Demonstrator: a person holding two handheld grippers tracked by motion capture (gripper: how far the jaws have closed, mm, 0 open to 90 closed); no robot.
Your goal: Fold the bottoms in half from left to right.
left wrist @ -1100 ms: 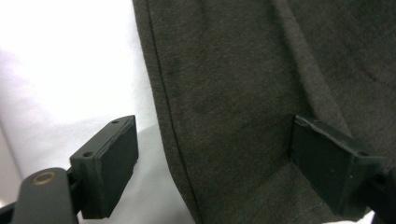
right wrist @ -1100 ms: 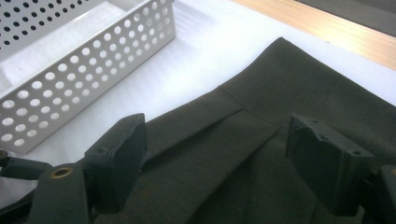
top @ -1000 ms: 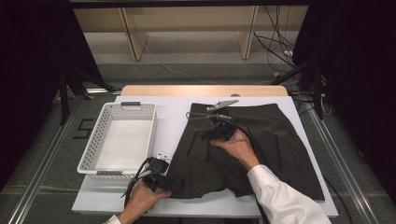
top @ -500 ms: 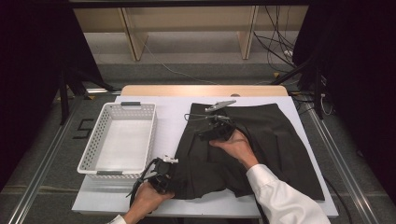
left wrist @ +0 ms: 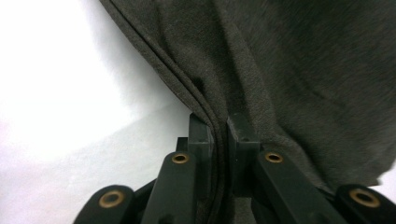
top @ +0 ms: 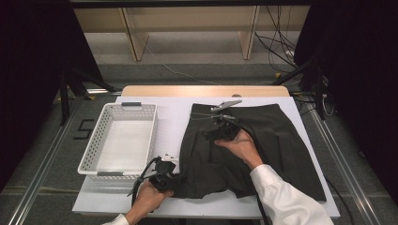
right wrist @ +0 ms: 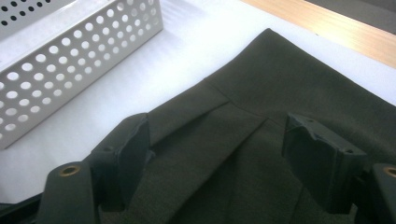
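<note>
A dark grey pleated skirt (top: 263,140) lies flat on the white table top, waistband toward the far side. My left gripper (top: 170,180) is at the skirt's near left corner. Its jaws have just been closing, and in the left gripper view the left gripper (left wrist: 221,123) pinches the folded edge of the skirt (left wrist: 299,70) between its pads. My right gripper (top: 213,129) rests over the skirt's upper left part. In the right gripper view the right gripper (right wrist: 219,154) stands open, its jaws wide apart above a pleat of the skirt (right wrist: 289,79), with nothing gripped.
A white perforated basket (top: 94,161) stands empty on the left of the table, close to the left hand; its wall (right wrist: 70,70) also shows in the right gripper view. A wooden strip (top: 206,90) runs along the table's far edge. Cables trail from both grippers.
The left gripper slid a little right onto the skirt's near left corner and closed its jaws on the fabric edge. The right hand and gripper stayed put.
</note>
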